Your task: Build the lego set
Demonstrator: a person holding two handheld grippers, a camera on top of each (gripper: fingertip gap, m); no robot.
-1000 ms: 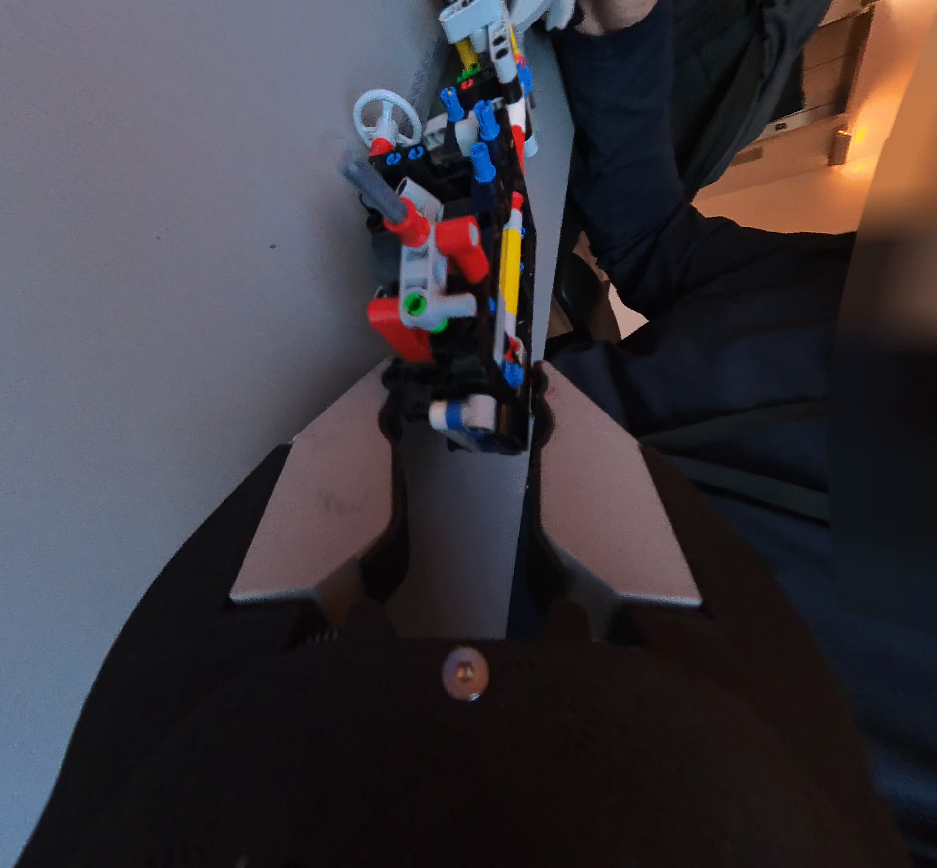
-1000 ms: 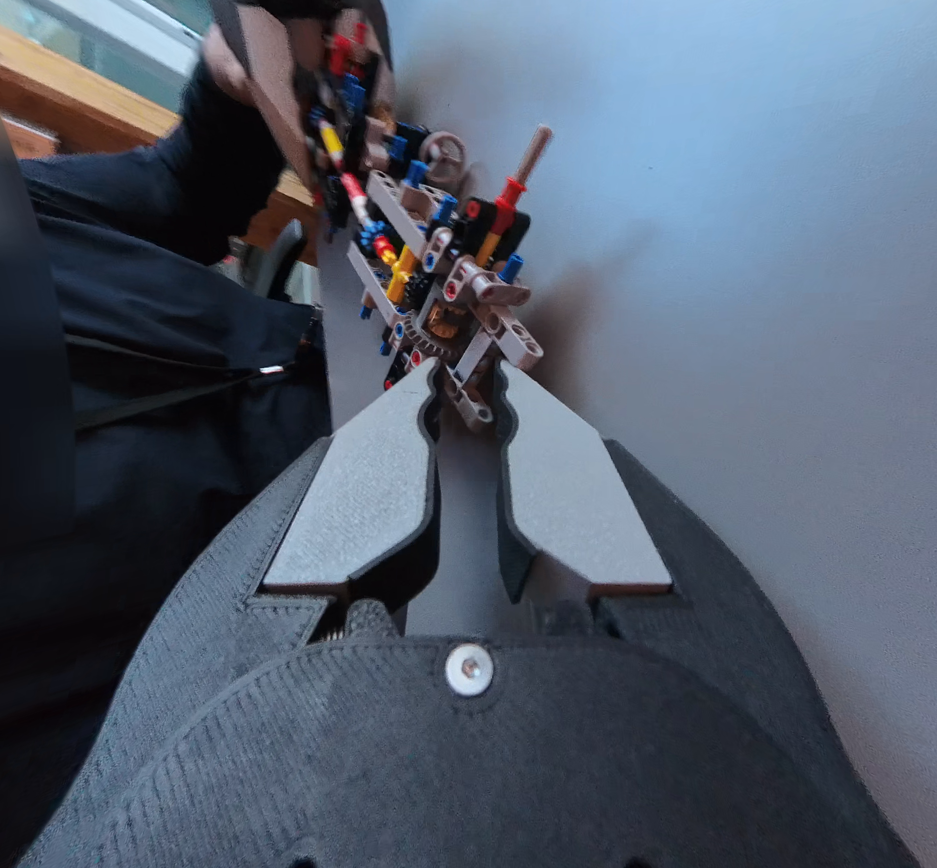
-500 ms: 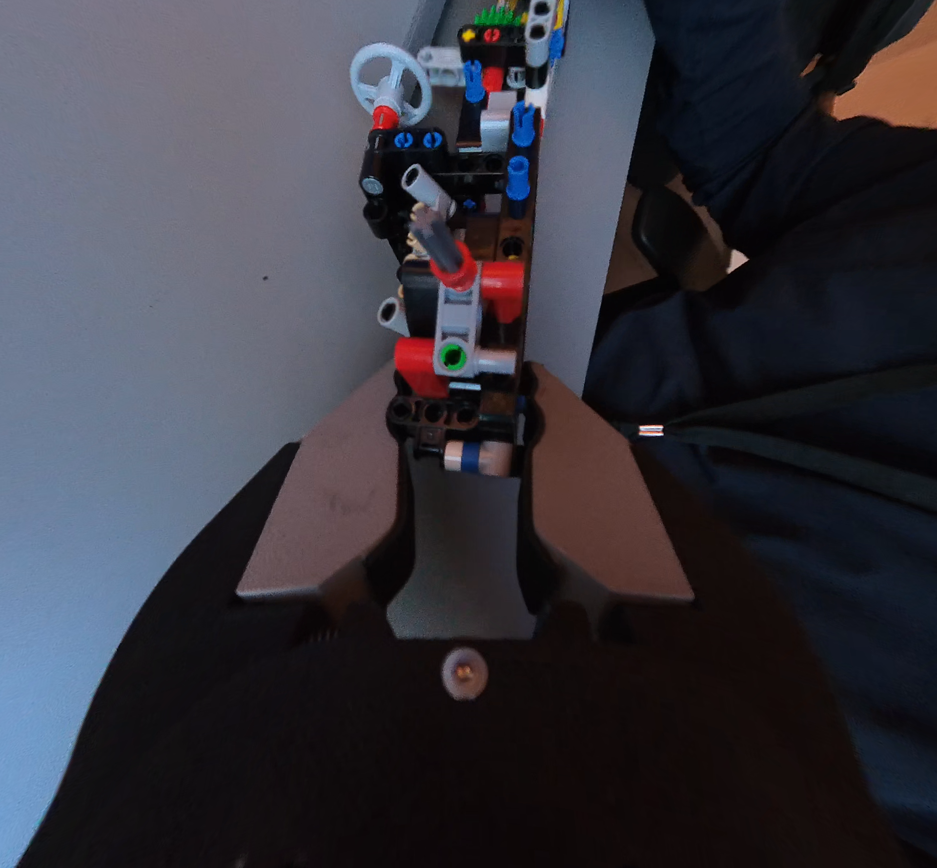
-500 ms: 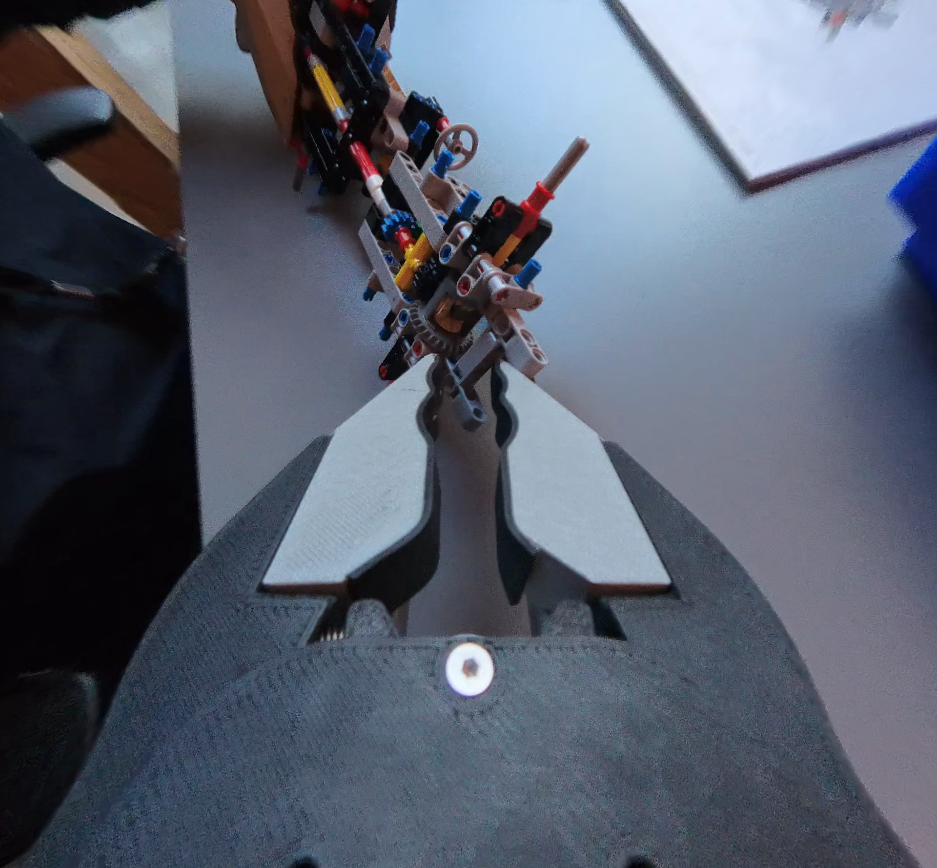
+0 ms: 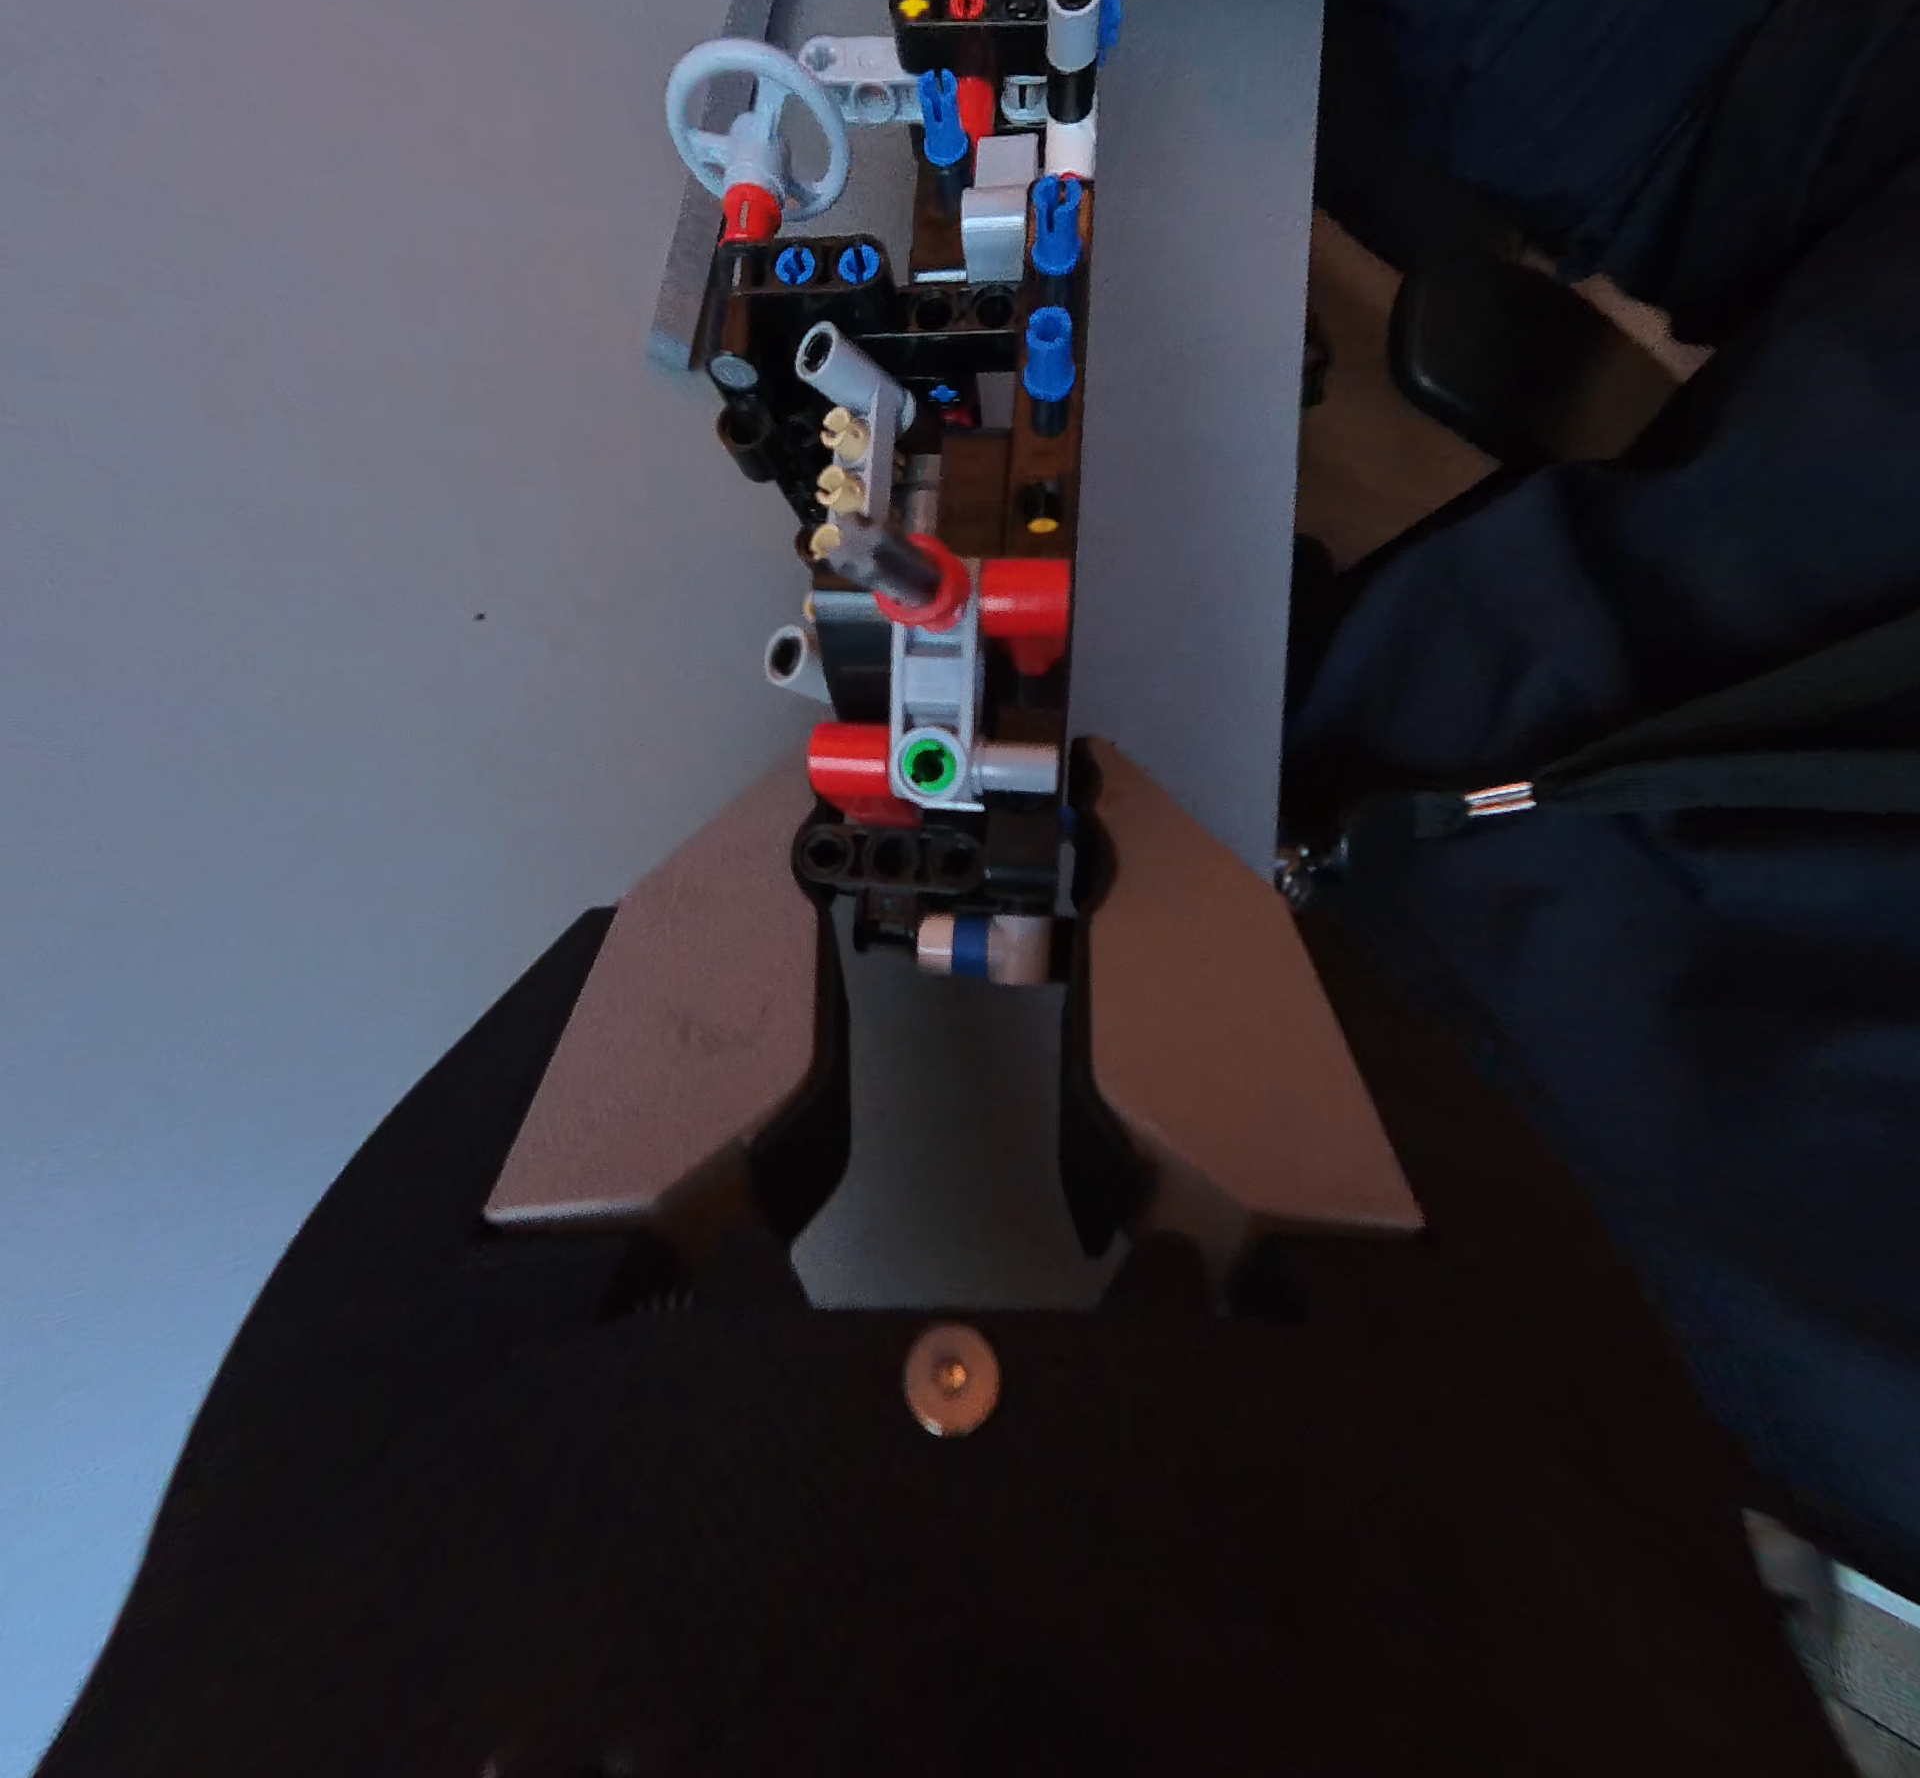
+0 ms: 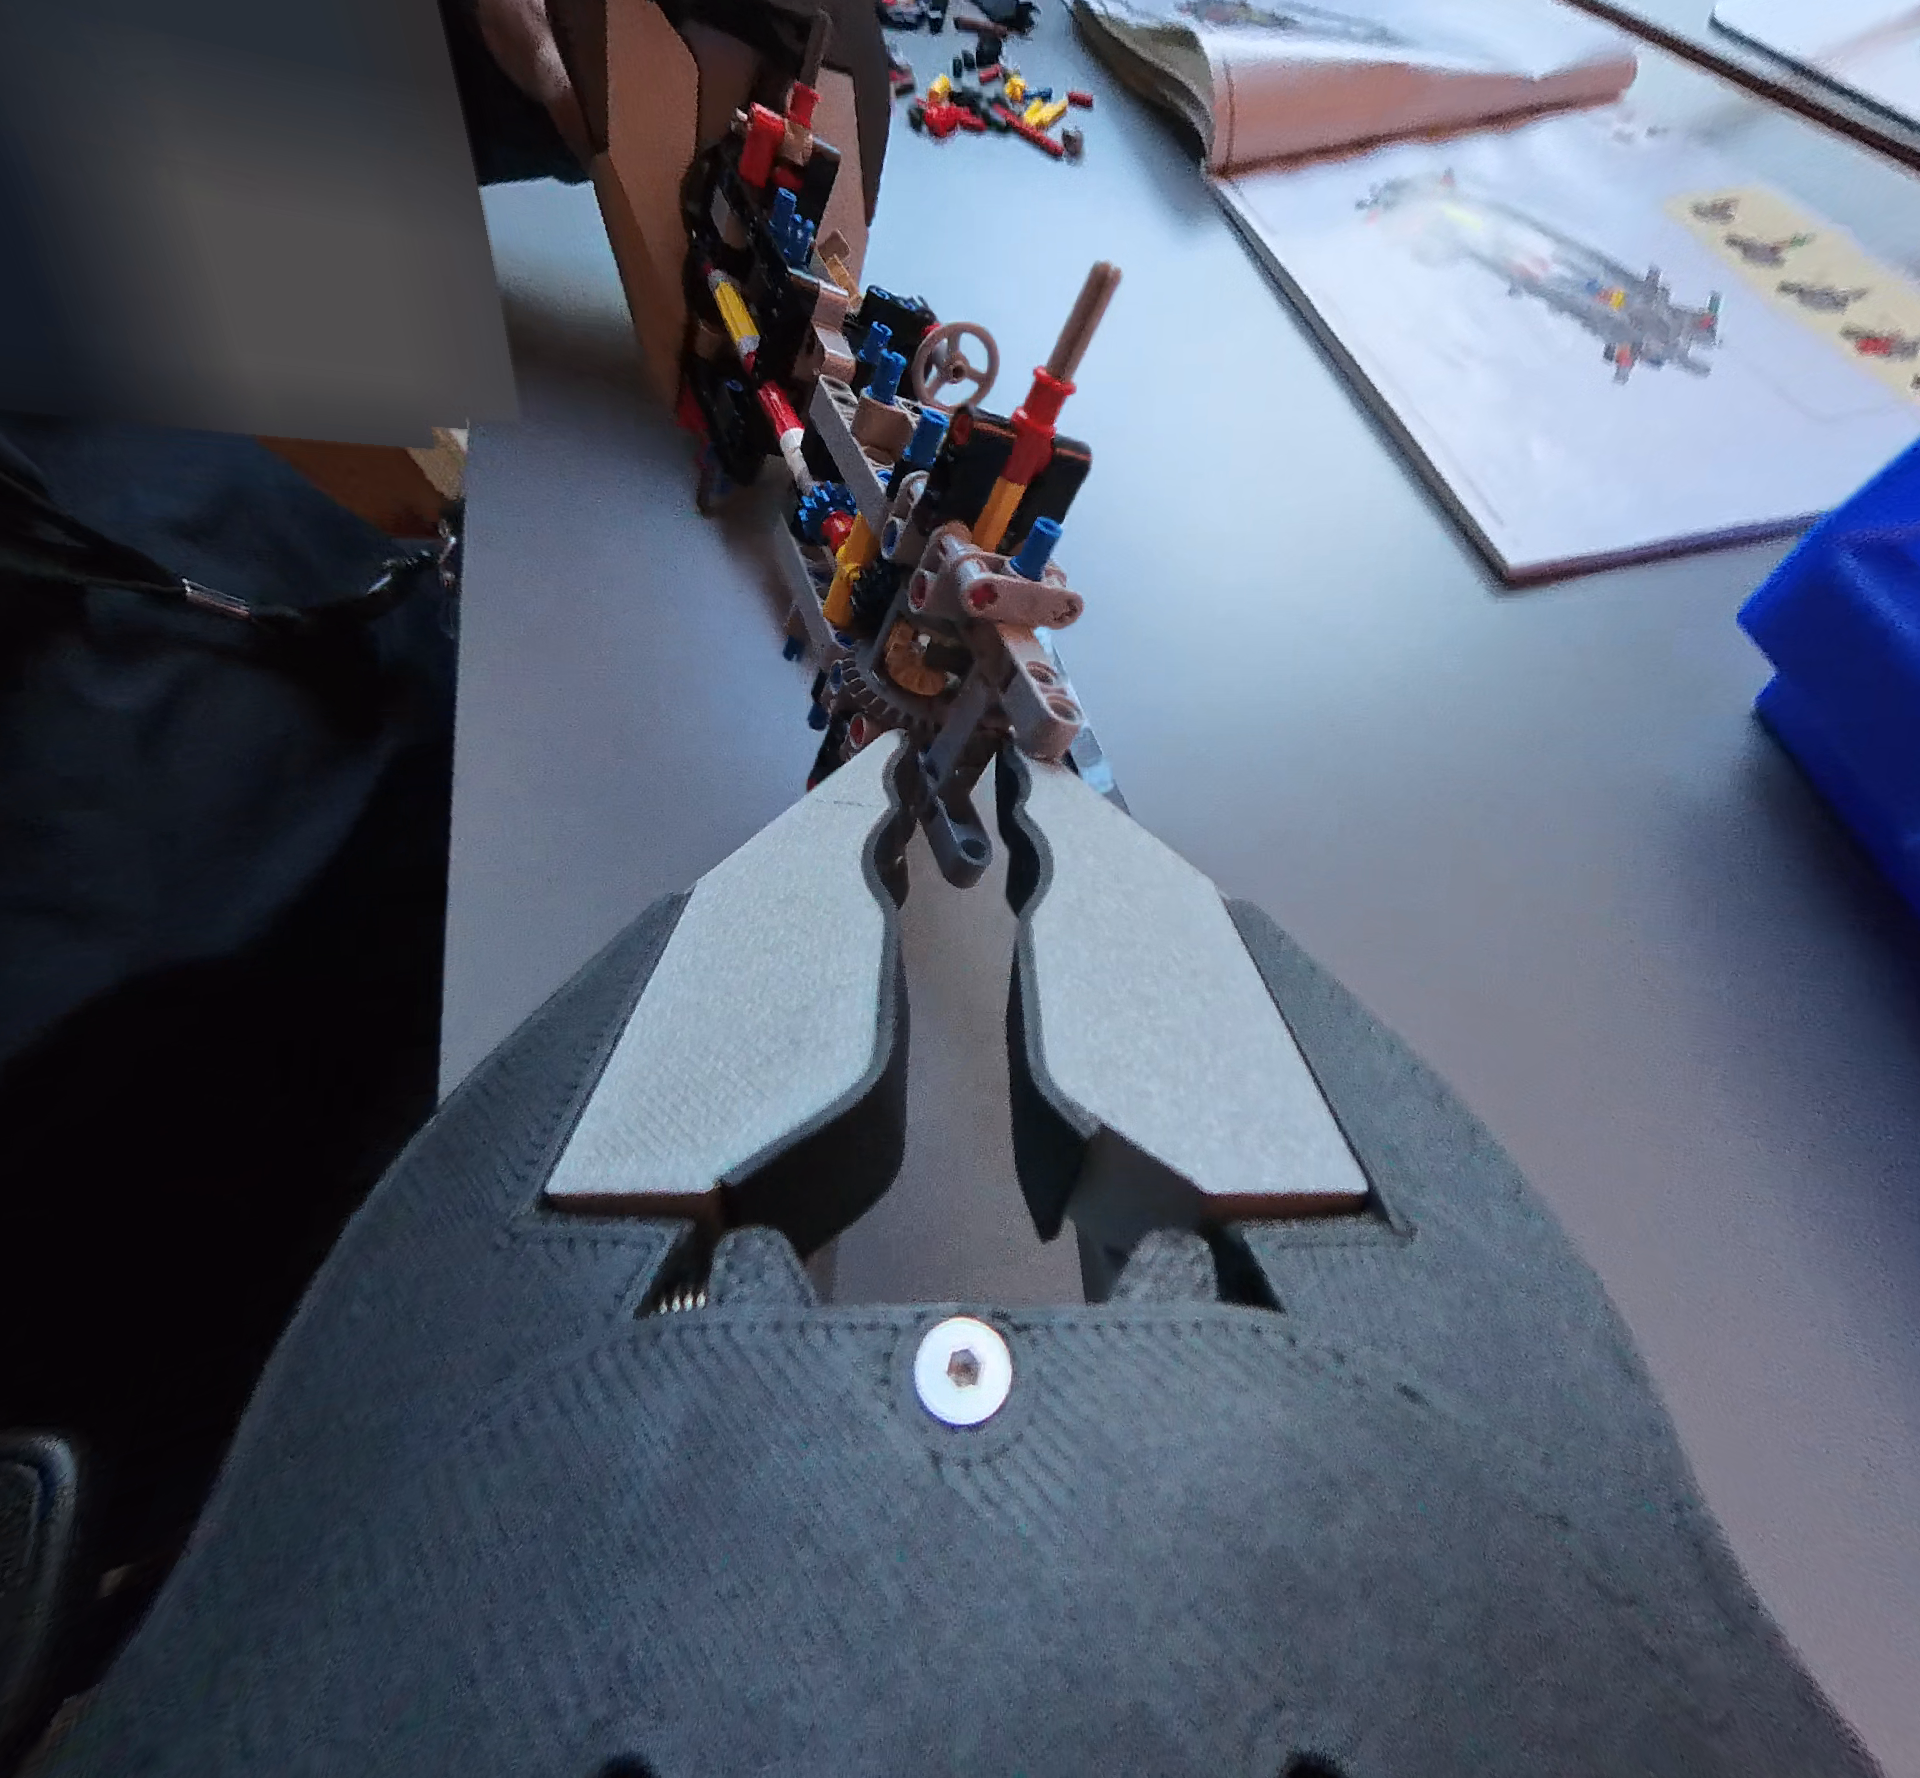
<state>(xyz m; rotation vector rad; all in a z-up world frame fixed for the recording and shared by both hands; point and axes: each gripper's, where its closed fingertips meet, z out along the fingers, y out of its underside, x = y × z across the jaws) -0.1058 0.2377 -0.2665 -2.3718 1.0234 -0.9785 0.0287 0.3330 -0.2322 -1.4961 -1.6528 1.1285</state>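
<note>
Two tongs (image 5: 945, 855) (image 6: 951, 793) grip one brick model (image 6: 914, 523) near loose bricks (image 6: 987, 102).

2 black printed grippers (image 5: 940, 855) (image 6: 951, 793), flat tan fingers (image 6: 748, 1001), silver screw (image 6: 962, 1370), navy sleeve (image 5: 1662, 637)

No writing could be read; the open white instruction booklet (image 6: 1538, 315) on the grey tabletop (image 6: 1351, 793) showed only blurred diagrams.

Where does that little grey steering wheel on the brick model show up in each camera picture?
Left wrist view: the steering wheel sits upper centre, on the model's left side, far from the left gripper.
Right wrist view: it sits upper centre, left of the brown rod.
Shared landmark: the red collar on that rod.
</note>
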